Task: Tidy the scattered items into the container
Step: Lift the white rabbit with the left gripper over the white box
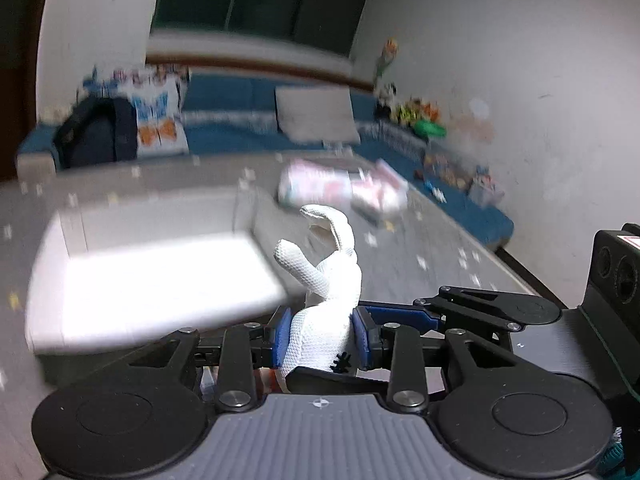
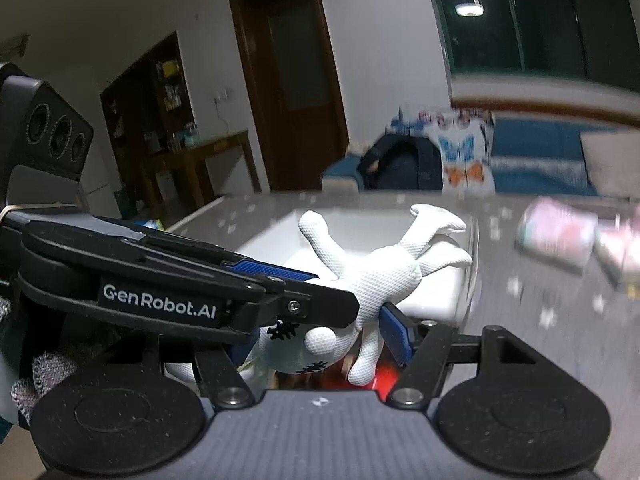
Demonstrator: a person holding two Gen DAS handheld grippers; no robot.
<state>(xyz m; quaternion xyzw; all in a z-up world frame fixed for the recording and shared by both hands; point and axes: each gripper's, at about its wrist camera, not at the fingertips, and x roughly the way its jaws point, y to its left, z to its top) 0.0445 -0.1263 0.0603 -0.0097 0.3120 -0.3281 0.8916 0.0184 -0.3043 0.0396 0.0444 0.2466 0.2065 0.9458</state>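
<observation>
Both grippers clamp one white mesh doll [image 1: 320, 320]: the left gripper [image 1: 320, 334] pinches its body between blue pads, the right gripper [image 2: 320, 338] grips it too, above a grey star-speckled surface [image 1: 432, 252]. A white container [image 1: 152, 276] sits just beside the doll, pink packets [image 1: 344, 188] farther back. Behind: a blue sofa [image 1: 236, 96], a dark backpack [image 1: 96, 132], a brown door [image 2: 296, 76]
</observation>
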